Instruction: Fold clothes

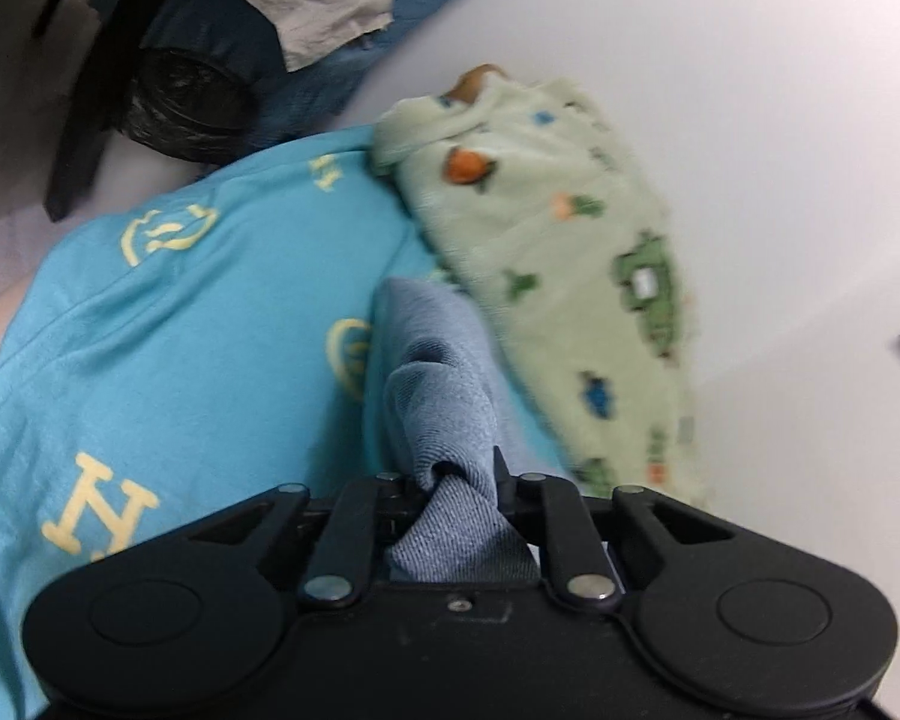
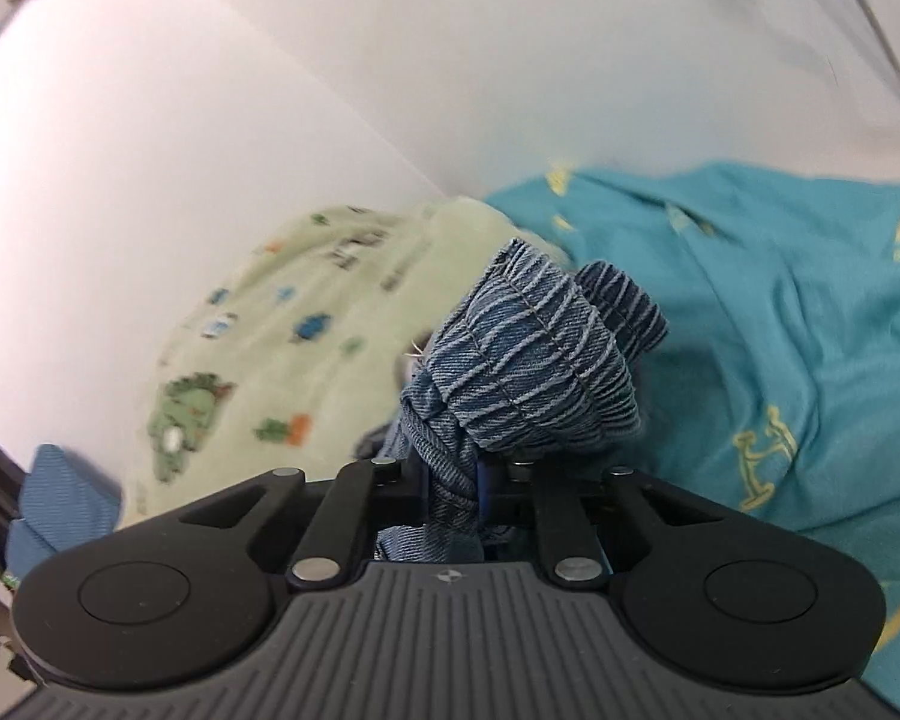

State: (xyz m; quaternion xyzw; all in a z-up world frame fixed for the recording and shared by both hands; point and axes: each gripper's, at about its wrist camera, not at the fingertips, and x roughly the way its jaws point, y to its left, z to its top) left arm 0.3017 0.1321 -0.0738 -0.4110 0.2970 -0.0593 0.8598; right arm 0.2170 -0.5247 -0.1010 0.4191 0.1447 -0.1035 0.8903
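My left gripper (image 1: 450,474) is shut on a bunched fold of a light blue denim garment (image 1: 438,384), held above a turquoise shirt with yellow print (image 1: 180,324). My right gripper (image 2: 456,474) is shut on the same denim garment's elastic ribbed waistband (image 2: 534,360), which bulges up over the fingers. A pale green fleece garment with small printed figures (image 1: 570,264) lies beside the turquoise shirt on the white table; it also shows in the right wrist view (image 2: 282,348). The turquoise shirt fills the right side of the right wrist view (image 2: 780,348). The fingertips are hidden by denim.
The white table (image 1: 720,90) extends beyond the clothes. A beige garment (image 1: 312,0) lies on a dark blue surface past the table edge, next to a black round object (image 1: 186,102). A blue item (image 2: 60,510) sits at the table's lower left edge.
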